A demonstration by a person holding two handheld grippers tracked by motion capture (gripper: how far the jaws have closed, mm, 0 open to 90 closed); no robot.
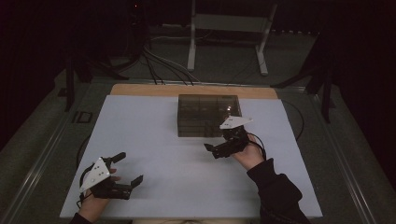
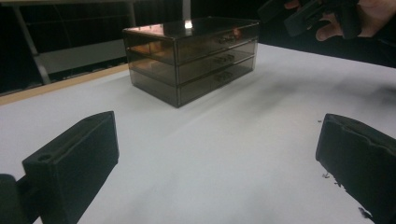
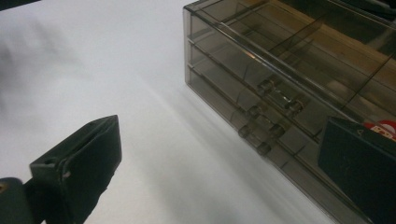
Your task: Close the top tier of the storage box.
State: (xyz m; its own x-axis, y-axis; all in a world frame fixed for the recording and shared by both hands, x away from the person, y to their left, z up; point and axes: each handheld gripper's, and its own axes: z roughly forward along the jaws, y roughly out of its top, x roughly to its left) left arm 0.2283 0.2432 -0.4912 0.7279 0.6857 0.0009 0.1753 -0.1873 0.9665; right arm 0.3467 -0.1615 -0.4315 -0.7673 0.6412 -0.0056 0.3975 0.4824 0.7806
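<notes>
Fingers (image 3: 77,170) of the right gripper (image 1: 223,142) are spread wide with nothing between them, hovering just in front of the drawer chest (image 1: 208,115), while the left gripper (image 1: 126,169), also wide and empty, sits near the tabletop's (image 1: 154,135) front left corner. Smoky, see-through plastic forms this boxy chest of three stacked drawers, each with small clear knobs (image 3: 280,98); it stands near the middle of the far edge, long axis parallel to that edge, drawer fronts facing the person.
</notes>
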